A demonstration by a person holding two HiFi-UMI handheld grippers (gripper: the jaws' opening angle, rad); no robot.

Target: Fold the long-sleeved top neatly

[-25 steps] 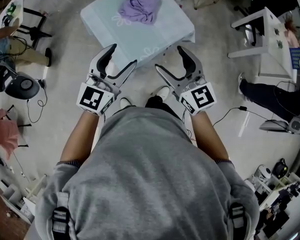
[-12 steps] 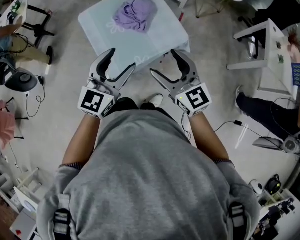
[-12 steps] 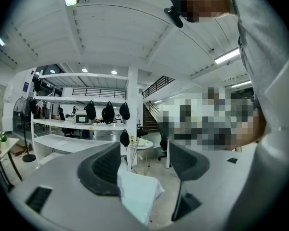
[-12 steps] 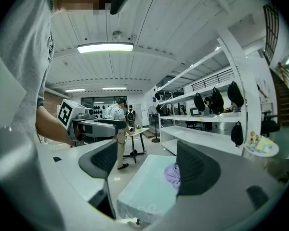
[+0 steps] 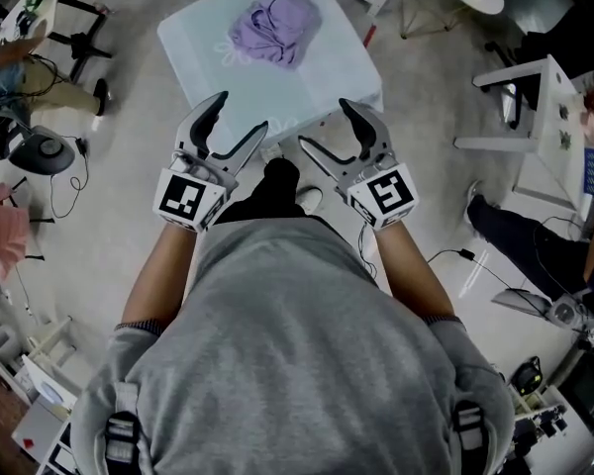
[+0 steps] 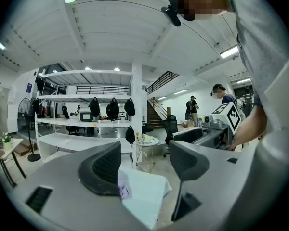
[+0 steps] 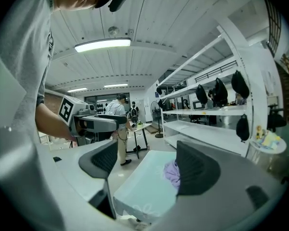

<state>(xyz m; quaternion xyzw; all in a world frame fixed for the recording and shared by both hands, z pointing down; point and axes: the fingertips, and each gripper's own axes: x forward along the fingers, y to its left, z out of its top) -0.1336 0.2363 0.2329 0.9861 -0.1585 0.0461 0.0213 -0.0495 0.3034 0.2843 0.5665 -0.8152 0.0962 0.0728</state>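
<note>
A crumpled lilac long-sleeved top (image 5: 274, 26) lies bunched on the far half of a small table with a pale blue cloth (image 5: 307, 87). My left gripper (image 5: 236, 119) hangs open in the air at the table's near edge, nothing between its fingers. My right gripper (image 5: 327, 129) stands open beside it, also short of the top. In the right gripper view the top (image 7: 171, 173) shows partly behind the right jaw, on the pale table (image 7: 144, 189). In the left gripper view a sliver of the top (image 6: 123, 186) peeks past the left jaw.
A person's grey-clad body fills the lower head view, a shoe (image 5: 309, 200) on the floor under the table edge. A white desk (image 5: 535, 97) stands right, a seated person's legs (image 5: 520, 237) below it. Cables and a fan (image 5: 42, 151) lie left. White shelving (image 7: 221, 114) lines the room.
The view has shifted so the table sits slightly nearer to both grippers. A dark shoe has come forward between the grippers. Both grippers stay open and empty.
</note>
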